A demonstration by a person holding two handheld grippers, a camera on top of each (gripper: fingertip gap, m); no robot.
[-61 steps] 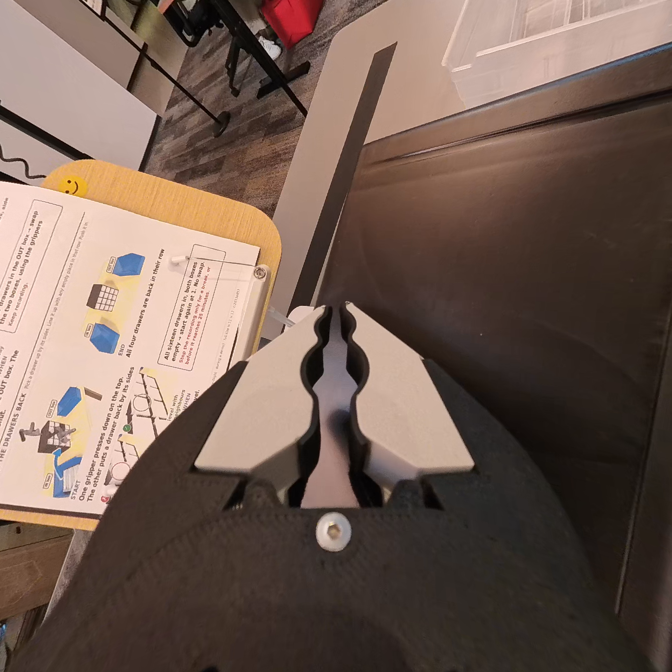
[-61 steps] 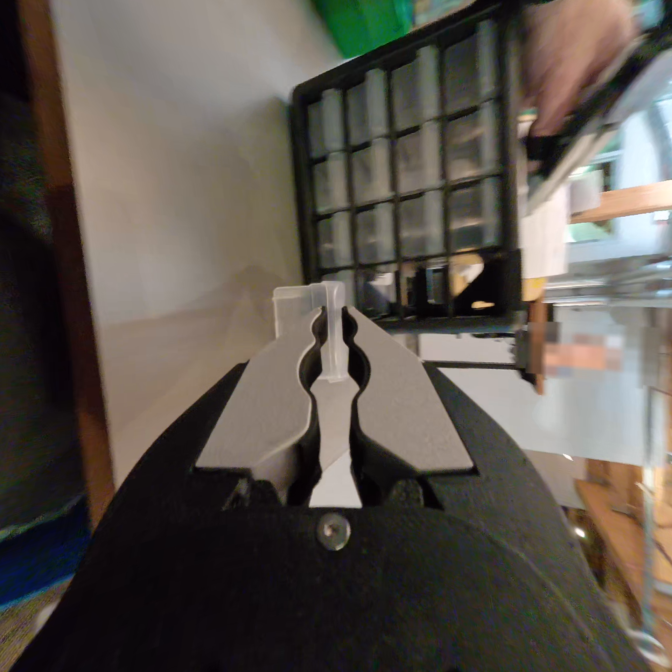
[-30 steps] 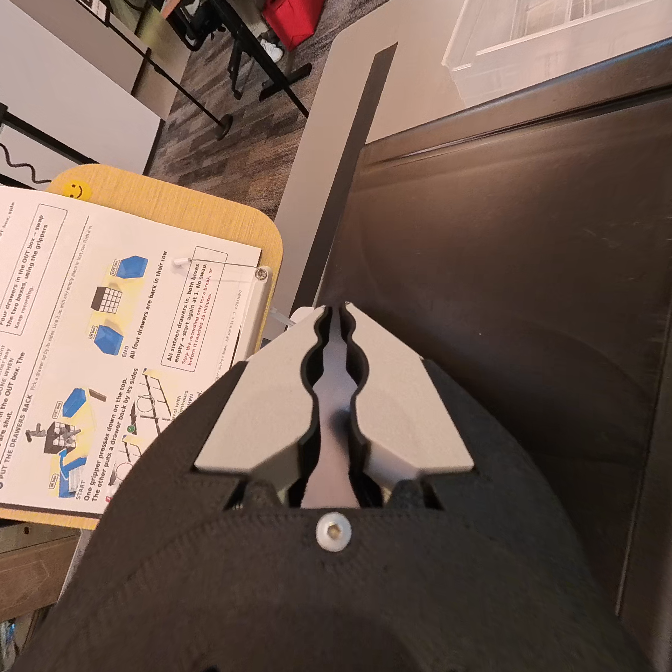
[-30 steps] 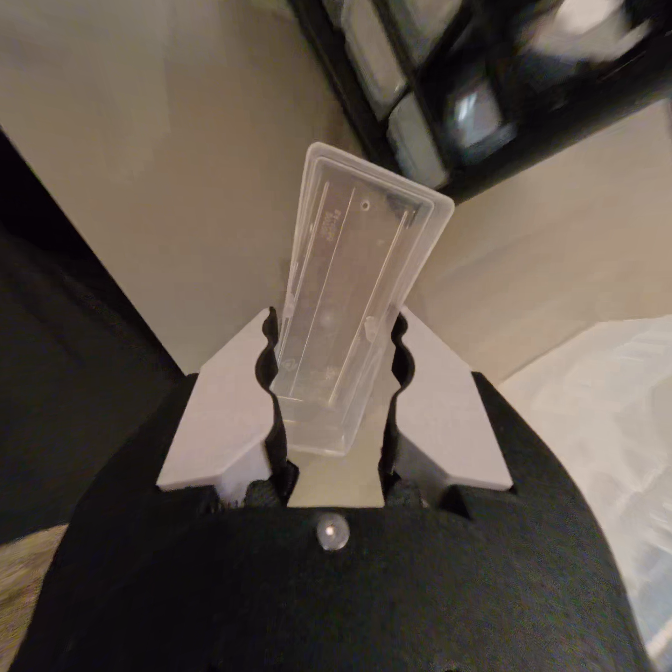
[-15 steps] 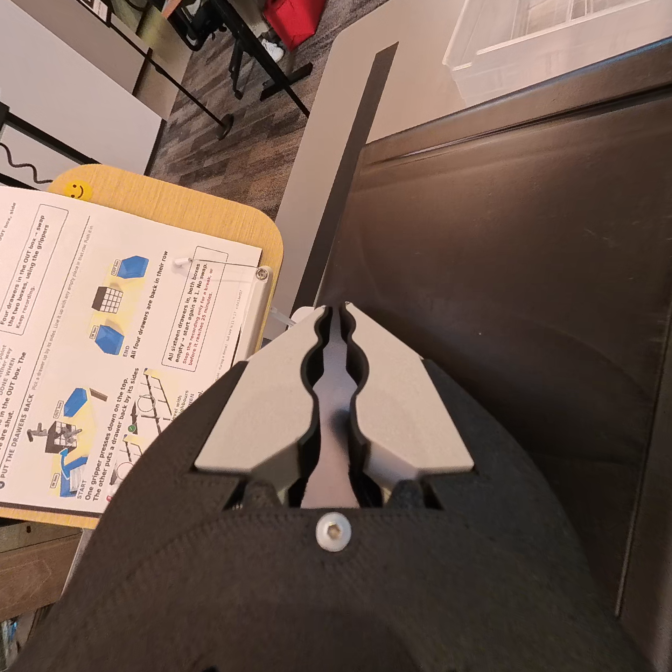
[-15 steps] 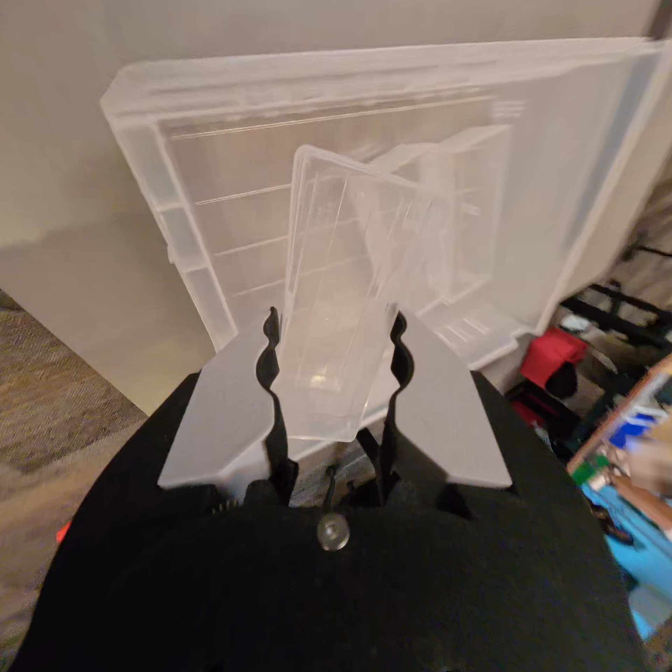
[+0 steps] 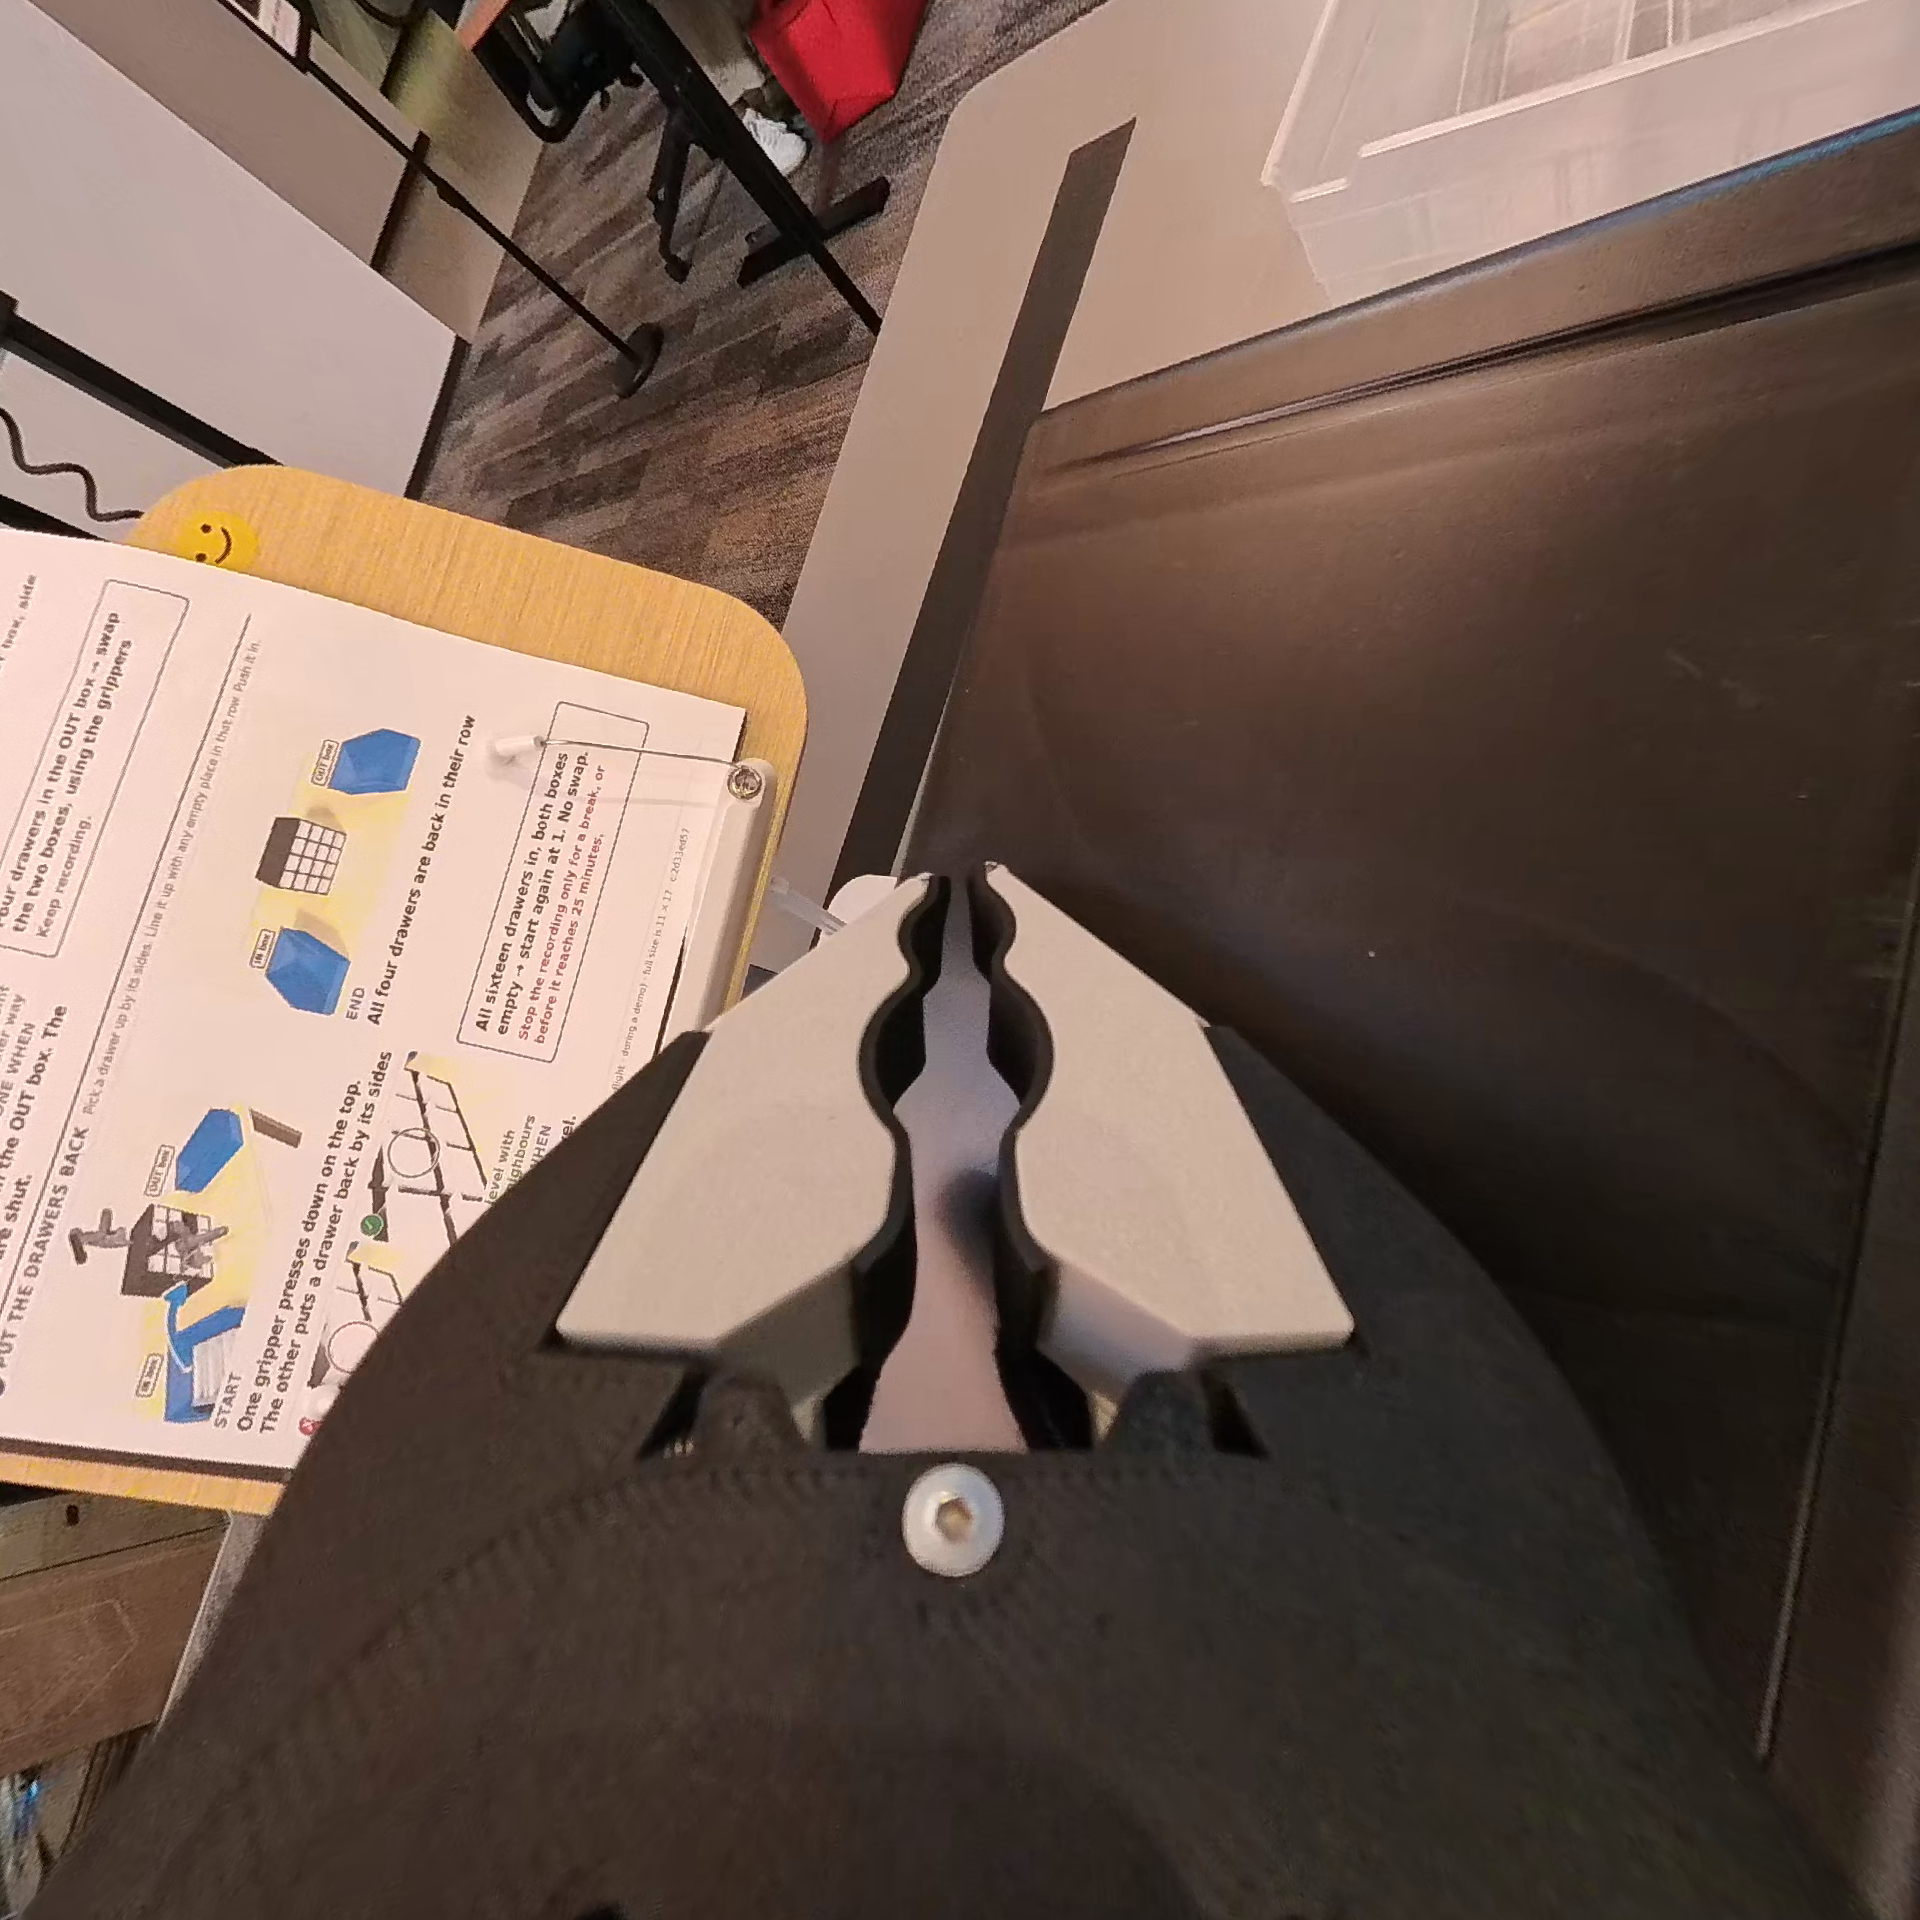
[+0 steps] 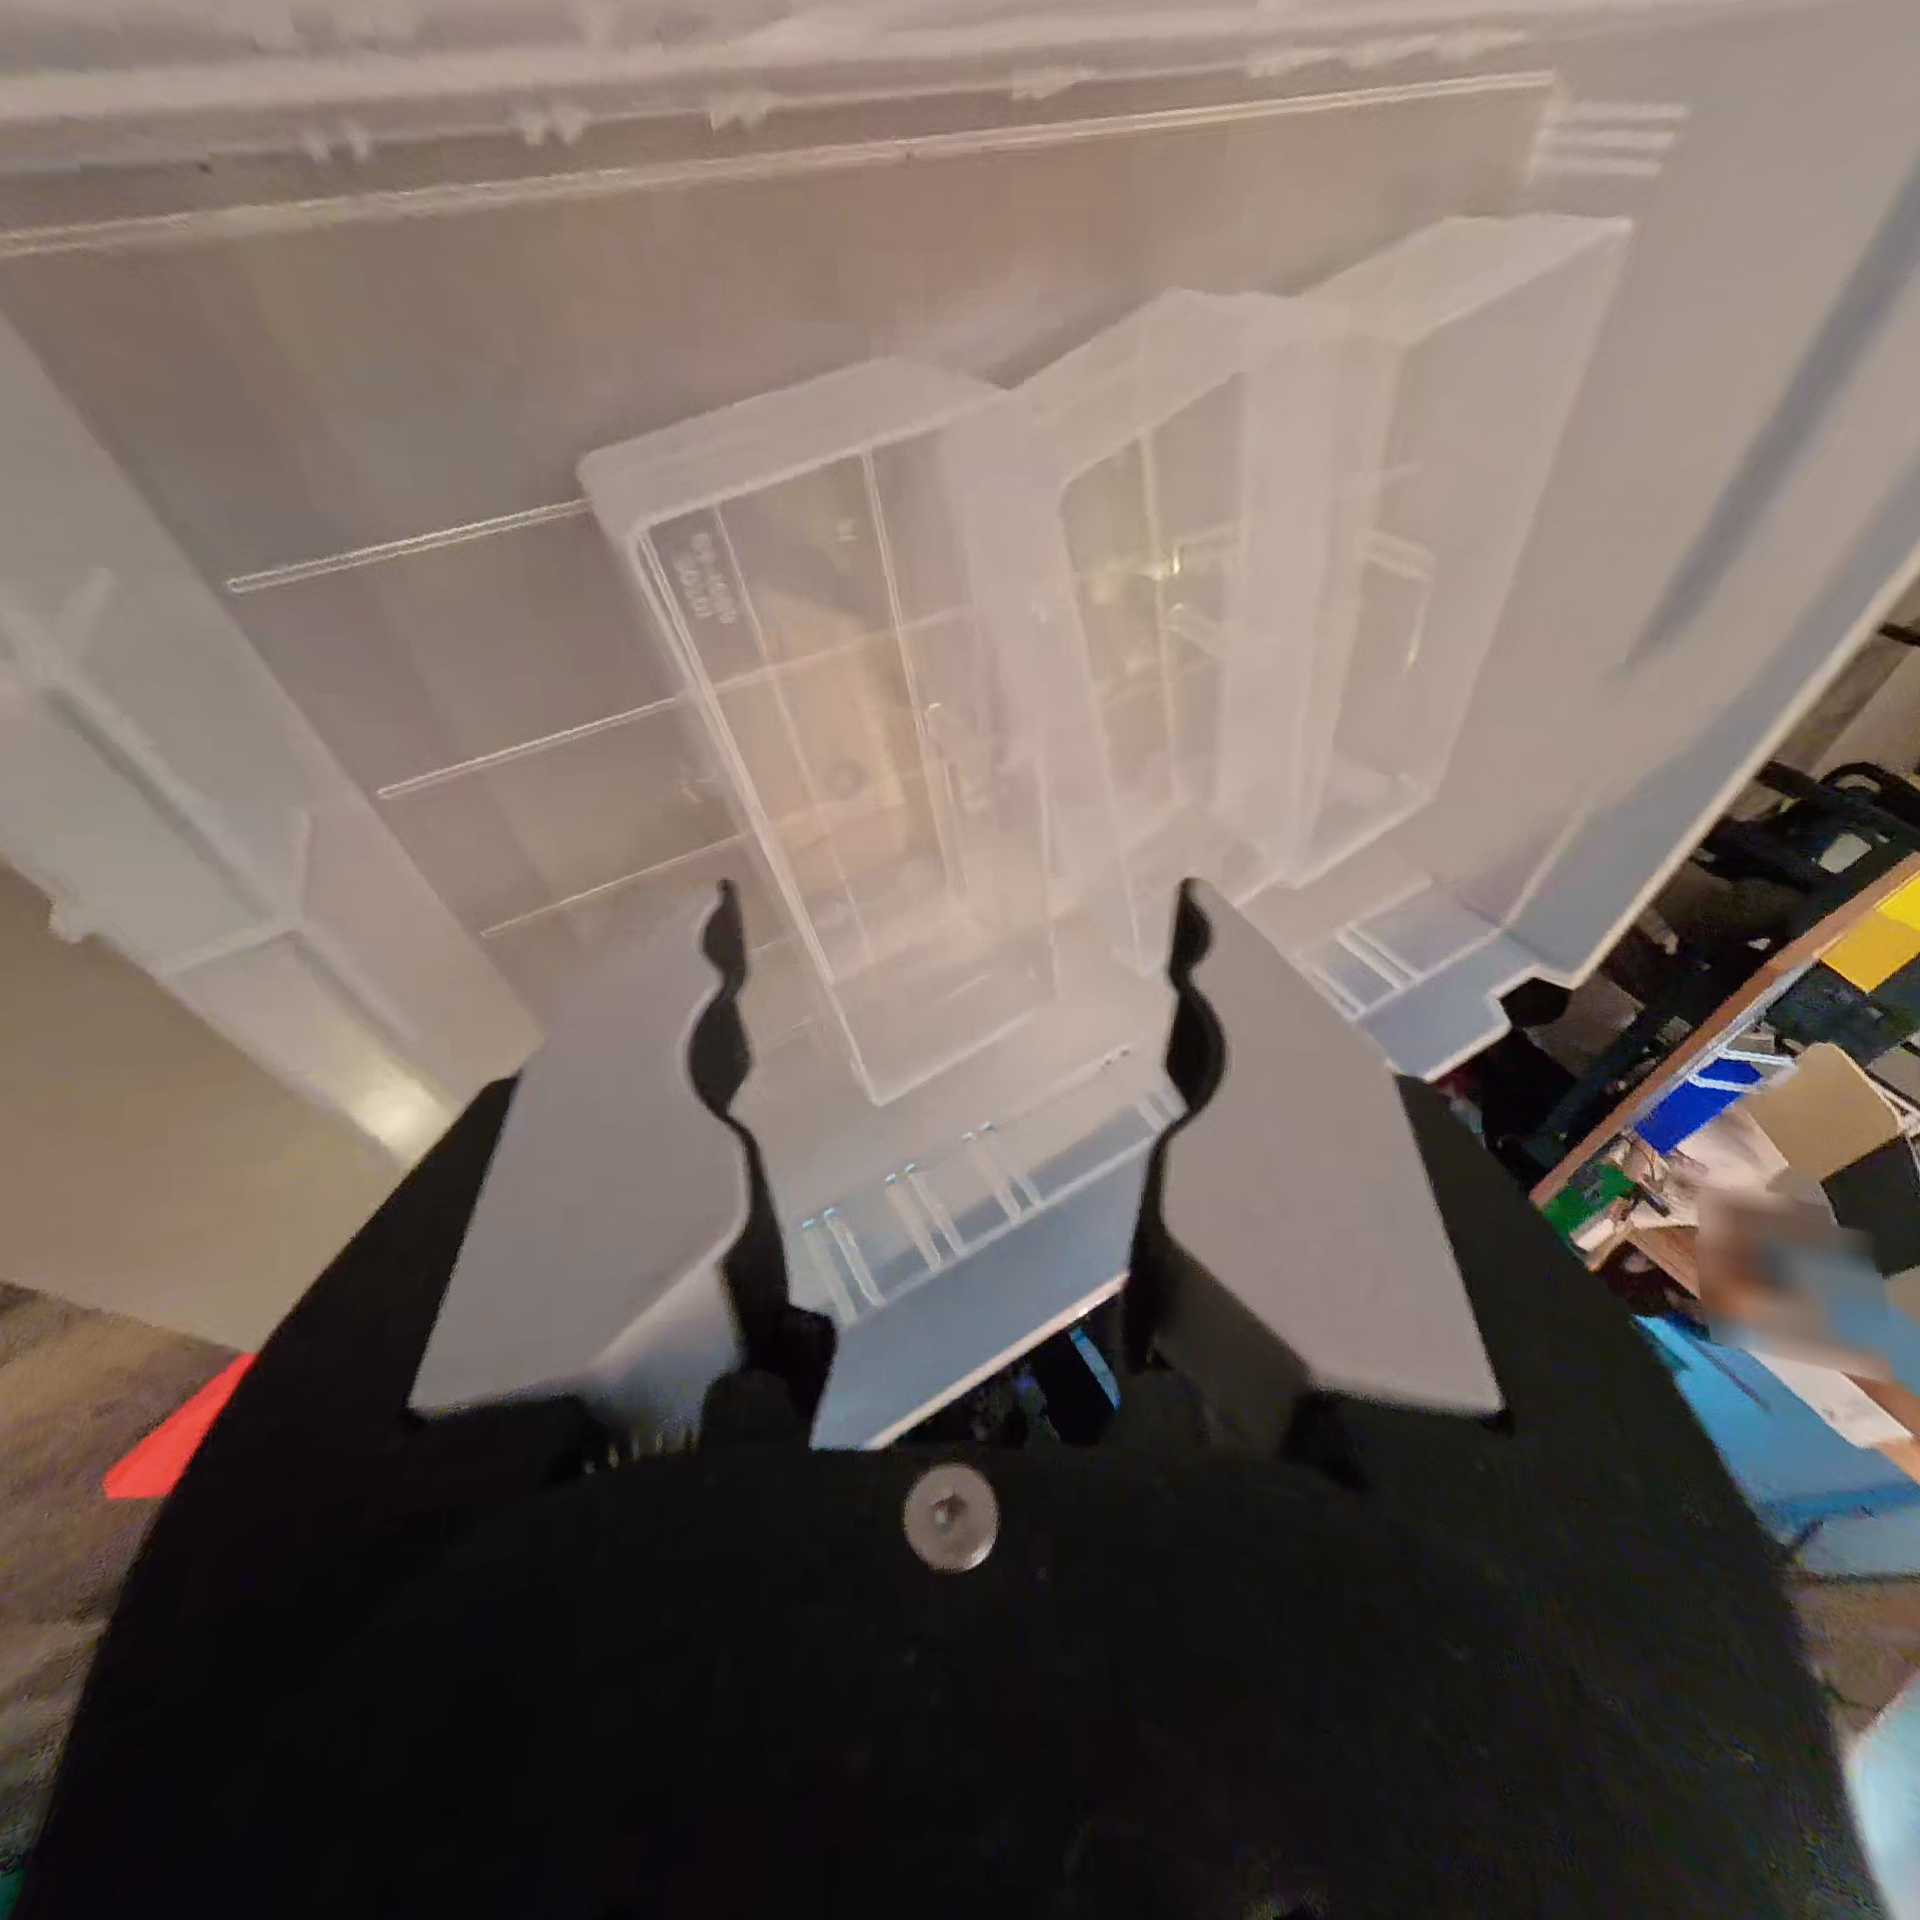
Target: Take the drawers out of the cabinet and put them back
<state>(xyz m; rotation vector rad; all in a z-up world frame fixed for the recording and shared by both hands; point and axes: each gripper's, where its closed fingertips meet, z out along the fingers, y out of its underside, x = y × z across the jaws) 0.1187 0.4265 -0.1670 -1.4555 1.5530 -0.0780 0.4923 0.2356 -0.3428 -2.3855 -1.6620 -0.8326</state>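
The right gripper [image 8: 956, 914] gapes above clear drawers [image 8: 862, 707] in a bin [image 8: 312, 416].

Your left wrist view is sharp and evenly lit, with soft sheen on the dark cabinet top [image 7: 1455, 831]. Your right wrist view is dimmer and warmer, smeared by motion blur; the clear bin [image 8: 416, 312] and drawers [image 8: 883, 707] look hazy. Both views bow at the edges.
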